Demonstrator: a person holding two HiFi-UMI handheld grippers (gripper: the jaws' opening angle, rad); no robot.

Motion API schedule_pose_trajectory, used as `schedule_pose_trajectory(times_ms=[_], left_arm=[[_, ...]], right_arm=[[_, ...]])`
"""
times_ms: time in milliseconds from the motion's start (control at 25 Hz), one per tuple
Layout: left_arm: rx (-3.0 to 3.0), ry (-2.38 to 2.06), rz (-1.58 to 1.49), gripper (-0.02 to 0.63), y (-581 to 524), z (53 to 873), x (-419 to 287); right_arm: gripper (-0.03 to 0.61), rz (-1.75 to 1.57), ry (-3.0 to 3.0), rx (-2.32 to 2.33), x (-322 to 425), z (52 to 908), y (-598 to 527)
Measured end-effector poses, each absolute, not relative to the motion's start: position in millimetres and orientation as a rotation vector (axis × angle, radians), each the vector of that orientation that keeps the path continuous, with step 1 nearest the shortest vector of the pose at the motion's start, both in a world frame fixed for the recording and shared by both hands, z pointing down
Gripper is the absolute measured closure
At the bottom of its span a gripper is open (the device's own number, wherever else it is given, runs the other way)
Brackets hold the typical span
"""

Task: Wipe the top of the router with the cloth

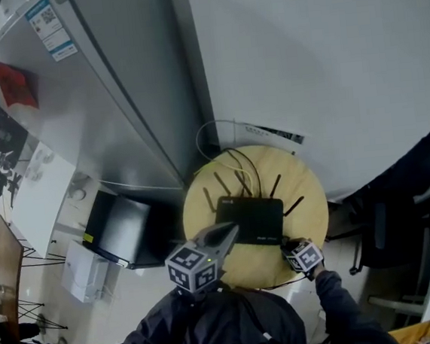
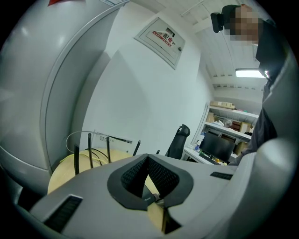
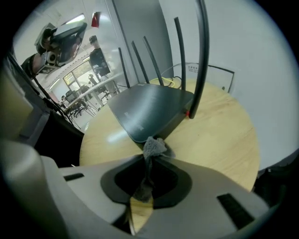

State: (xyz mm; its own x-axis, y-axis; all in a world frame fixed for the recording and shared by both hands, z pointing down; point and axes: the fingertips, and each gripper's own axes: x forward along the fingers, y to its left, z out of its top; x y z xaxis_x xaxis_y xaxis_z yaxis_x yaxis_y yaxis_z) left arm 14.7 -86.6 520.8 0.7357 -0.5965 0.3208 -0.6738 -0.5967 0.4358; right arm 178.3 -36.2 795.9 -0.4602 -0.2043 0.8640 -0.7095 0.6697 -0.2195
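Pinched in the jaws of my right gripper [image 3: 147, 158] is the cloth [image 3: 152, 147] — only a small grey tuft sticks out past the tips, right at the router's [image 3: 149, 109] near corner. Whether it touches yet I cannot tell. My left gripper [image 2: 147, 155] has its jaws closed on nothing, and the head view shows it hanging over the router's near left corner.

Biggest worry: with so little cloth showing, I judge the hard jaw tips could scrape the router's top if I press down flat. The cloth might also pull free if it drags. The router looks light, so a firm push could slide it toward the cables [image 1: 240, 155] behind it unless my left gripper steadies it.

Room — the router's top is bare and open for a sweep. Along the router's far edge and right side stand the antennas [image 3: 201, 56], upright and close-set, and a long stroke would knock into them. To the router's right the round worktop [image 3: 224, 140] lies bare as far as its rim. The strip on the router's near side is narrow.
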Motion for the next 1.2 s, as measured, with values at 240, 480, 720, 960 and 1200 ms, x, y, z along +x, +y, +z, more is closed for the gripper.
schedule_pose_trajectory(times_ms=[240,480,720,960,1200], left_arm=[[2.406,-0.935,0.183,0.612,-87,521,9],[2.411,-0.91,0.176,0.612,-90,521,-13],[2.418,-0.886,0.179,0.614,-98,521,-51],[2.42,-0.879,0.196,0.612,-104,518,-97],[2.424,-0.881,0.218,0.612,-111,519,-141]], right_arm=[[0.509,0.809,-1.96,0.856,167,798,-29],[0.509,0.919,-1.909,0.957,153,799,-22],[0.509,0.927,-1.909,1.014,95,799,-27],[0.509,0.949,-1.938,0.977,17,796,-32],[0.509,0.967,-1.974,0.936,-47,796,-38]])
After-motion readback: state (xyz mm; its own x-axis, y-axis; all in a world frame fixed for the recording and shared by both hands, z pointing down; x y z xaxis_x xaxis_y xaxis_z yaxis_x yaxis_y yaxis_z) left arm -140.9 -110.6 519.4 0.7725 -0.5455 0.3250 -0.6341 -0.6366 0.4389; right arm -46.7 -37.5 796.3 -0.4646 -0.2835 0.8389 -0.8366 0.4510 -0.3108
